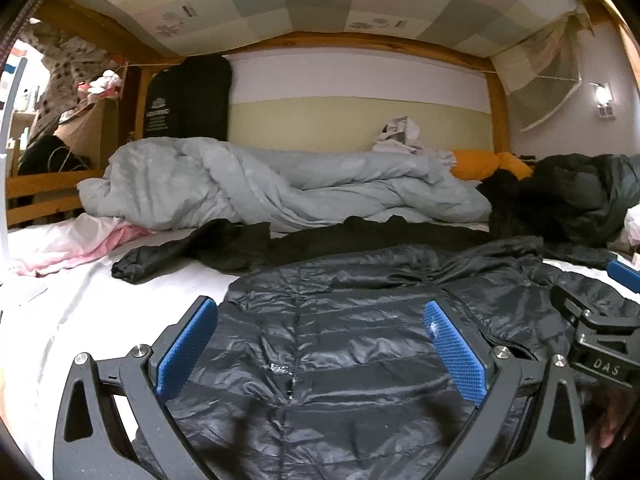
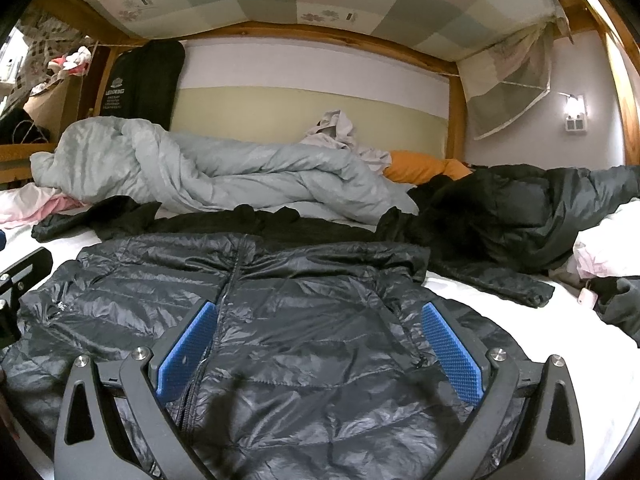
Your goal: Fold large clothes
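Black puffer jacket [image 2: 280, 320] laid flat, zipped, front up on bed sheet [image 1: 60, 320]; no fold made yet; left tool [image 1: 320, 344] & right tool [image 2: 316, 344] spread wide, nothing gripped.

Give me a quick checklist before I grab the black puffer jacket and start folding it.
1. Left gripper open, nothing between its pads: ok.
2. Right gripper open, nothing held: ok.
3. Black puffer jacket lies spread front-up on the white sheet, zipper closed: ok.
4. Jacket smooth enough to fold: not ok, surface is wrinkled.
5. Sleeves laid out flat: cannot tell, the edges run out of view.
6. Space beyond the collar: not ok, a dark garment lies right behind it, with the grey duvet further back.
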The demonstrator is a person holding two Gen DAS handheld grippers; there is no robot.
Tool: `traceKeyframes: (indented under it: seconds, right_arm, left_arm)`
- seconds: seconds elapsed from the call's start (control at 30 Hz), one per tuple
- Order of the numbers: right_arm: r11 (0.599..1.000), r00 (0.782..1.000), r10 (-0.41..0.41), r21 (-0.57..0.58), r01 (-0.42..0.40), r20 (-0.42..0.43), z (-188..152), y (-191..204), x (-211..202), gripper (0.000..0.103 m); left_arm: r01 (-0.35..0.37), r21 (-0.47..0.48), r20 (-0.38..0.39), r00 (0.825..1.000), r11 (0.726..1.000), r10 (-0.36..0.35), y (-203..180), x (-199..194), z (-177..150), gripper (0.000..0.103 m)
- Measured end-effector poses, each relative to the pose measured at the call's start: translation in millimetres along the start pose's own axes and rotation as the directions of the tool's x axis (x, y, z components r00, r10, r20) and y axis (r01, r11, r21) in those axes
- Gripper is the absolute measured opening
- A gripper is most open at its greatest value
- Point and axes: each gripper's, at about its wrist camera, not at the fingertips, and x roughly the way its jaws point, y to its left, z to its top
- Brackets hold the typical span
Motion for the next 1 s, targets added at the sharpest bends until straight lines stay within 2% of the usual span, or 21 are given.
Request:
traceKeyframes:
  seconds: [0.27, 0.47, 0.63, 0.7, 0.87, 1.0]
  right_arm:
    - [1.000, 1.000, -0.004, 0.008, 0.004, -0.005, -0.9, -2.8, 3.8, 0.103]
    - [1.000, 1.000, 0.027, -0.001, -0.027, -0.010, -1.9, -0.5, 5.1, 0.103]
    - [0.997, 0.998, 0.056, 0.063, -0.053, -0.042, 3.4, -14.1, 11.6, 0.103]
    - [0.996, 0.998, 0.053, 0.080, -0.050, -0.038, 6.0, -17.5, 9.5, 0.103]
    - [0.997, 0.999, 0.035, 0.071, -0.034, -0.015, 12.3, -21.7, -2.6, 0.103]
    - [0.996, 0.998, 0.062, 0.065, -0.060, -0.018, 18.6, -23.2, -13.1, 0.103]
  left_arm:
    - [0.008, -0.002, -0.011, 1.000, 1.000, -0.008, -0.2, -0.8, 0.3, 0.103]
    - [0.014, -0.018, -0.014, 1.000, 1.000, -0.015, 1.5, -5.2, 9.5, 0.103]
    - [0.012, -0.043, -0.023, 1.000, 0.999, -0.013, 5.7, -9.1, 18.3, 0.103]
    - [0.005, -0.046, -0.014, 1.000, 0.999, -0.006, 7.0, -12.1, 22.2, 0.103]
    - [-0.003, 0.016, 0.038, 0.999, 1.000, 0.002, 1.3, -27.6, 31.6, 0.103]
    - [-0.002, 0.027, 0.071, 0.997, 1.000, 0.000, 2.4, -41.0, 39.4, 0.103]
